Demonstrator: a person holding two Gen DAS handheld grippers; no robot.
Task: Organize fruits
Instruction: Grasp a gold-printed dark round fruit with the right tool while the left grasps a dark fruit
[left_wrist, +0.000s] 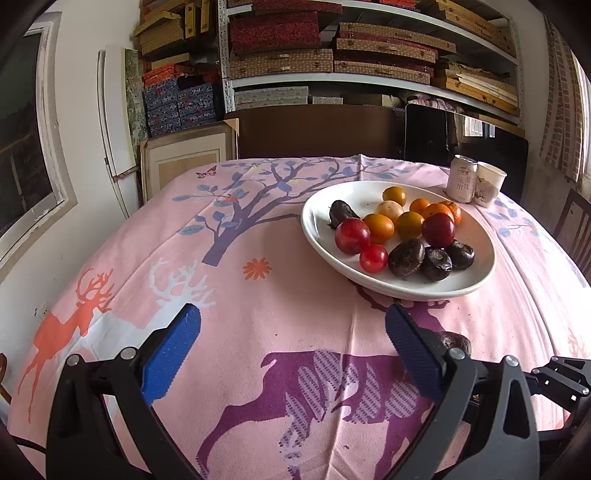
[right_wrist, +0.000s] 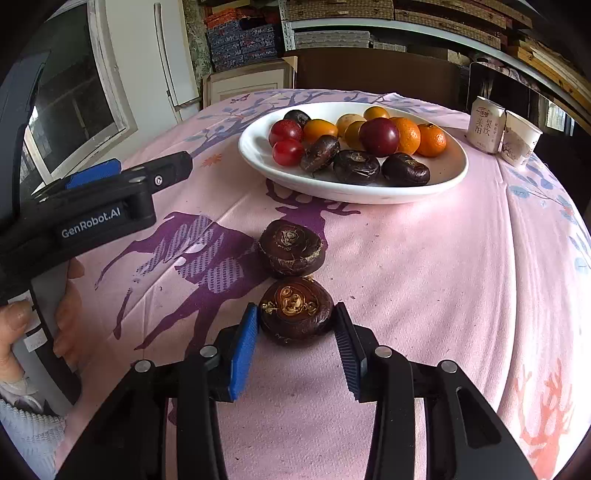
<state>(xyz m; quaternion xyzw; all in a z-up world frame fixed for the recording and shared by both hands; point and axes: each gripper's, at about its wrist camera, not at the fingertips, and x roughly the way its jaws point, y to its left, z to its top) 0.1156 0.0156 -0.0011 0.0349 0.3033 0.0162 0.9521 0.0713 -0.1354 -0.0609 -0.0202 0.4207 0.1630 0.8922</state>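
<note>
A white plate (right_wrist: 448, 173) on the pink tablecloth holds red, orange, yellow and dark brown fruits; it also shows in the left wrist view (left_wrist: 317, 229). Two dark water chestnuts lie on the cloth in front of it. The nearer one (right_wrist: 295, 312) sits between the fingers of my right gripper (right_wrist: 297, 332), whose jaws stand around it with a thin gap on each side. The farther one (right_wrist: 291, 251) lies just beyond. My left gripper (left_wrist: 291, 325) is open and empty above the cloth, left of the plate; its body shows in the right wrist view (right_wrist: 92, 206).
A drink can (right_wrist: 485, 123) and a paper cup (right_wrist: 519, 138) stand behind the plate on the right. Shelves with boxes (left_wrist: 332, 55) and a dark chair back (left_wrist: 314, 129) are beyond the table. A window (left_wrist: 22, 147) is at the left.
</note>
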